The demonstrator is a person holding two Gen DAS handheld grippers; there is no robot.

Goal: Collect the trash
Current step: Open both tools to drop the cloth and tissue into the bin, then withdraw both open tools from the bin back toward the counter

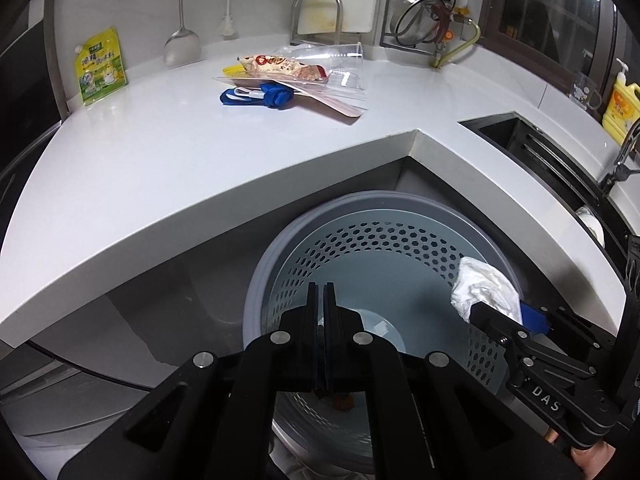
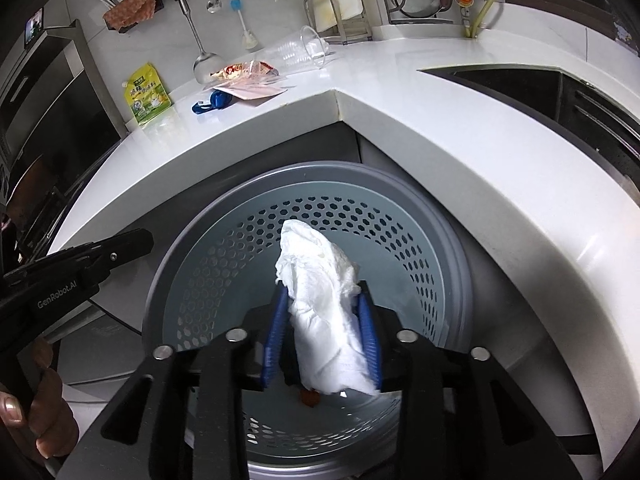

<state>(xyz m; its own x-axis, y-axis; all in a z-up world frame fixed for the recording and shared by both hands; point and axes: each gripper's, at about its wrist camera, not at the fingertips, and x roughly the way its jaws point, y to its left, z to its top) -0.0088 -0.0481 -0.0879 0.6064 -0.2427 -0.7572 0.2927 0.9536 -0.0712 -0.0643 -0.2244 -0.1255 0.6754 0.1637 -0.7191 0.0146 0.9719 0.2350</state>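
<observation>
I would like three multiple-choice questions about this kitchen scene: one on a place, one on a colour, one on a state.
1. Where is the trash bin?
A. on the counter
B. below the counter corner
C. in the sink

2. What colour are the right gripper pads?
A. blue
B. red
C. green

3. How is the left gripper?
A. wide open
B. shut
C. holding a cup

Answers: 1 B, the bin sits under the white counter edge; 2 A, blue pads flank the crumpled tissue; 3 B, its fingers meet.

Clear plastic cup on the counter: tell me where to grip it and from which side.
The clear plastic cup lies on its side with its open mouth facing right. Come from the right and pinch the rim, one finger inside; the thin wall probably crumples if squeezed across.
</observation>
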